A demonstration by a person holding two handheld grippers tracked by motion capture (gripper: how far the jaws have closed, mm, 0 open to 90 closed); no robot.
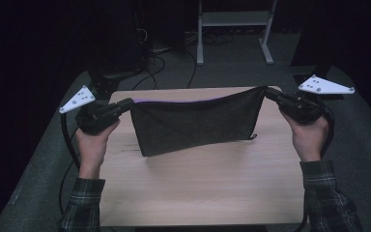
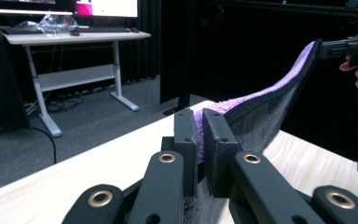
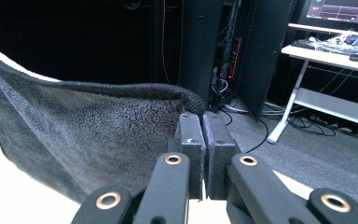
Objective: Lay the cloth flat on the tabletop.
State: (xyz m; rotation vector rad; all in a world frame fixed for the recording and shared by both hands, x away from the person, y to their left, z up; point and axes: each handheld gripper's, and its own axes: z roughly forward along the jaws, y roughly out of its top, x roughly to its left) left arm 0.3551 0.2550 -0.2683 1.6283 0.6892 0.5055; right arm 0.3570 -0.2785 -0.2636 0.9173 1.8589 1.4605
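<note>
left tool (image 1: 128, 103) clamped on dark towel (image 1: 193, 123) corner at 9 o'clock, right tool (image 1: 269, 93) clamped on corner at 3, towel stretched above table (image 1: 198, 193), purple side facing 12.

Left gripper (image 1: 125, 104) and right gripper (image 1: 270, 93): black bodies, each topped by a white three-cornered plate (image 1: 78, 98) with small dark screw holes. Black linkage arms carry brass-ringed pivots (image 2: 167, 158). Black cables (image 1: 68, 140) trail. Sleeves (image 1: 326, 193): dark plaid.
</note>
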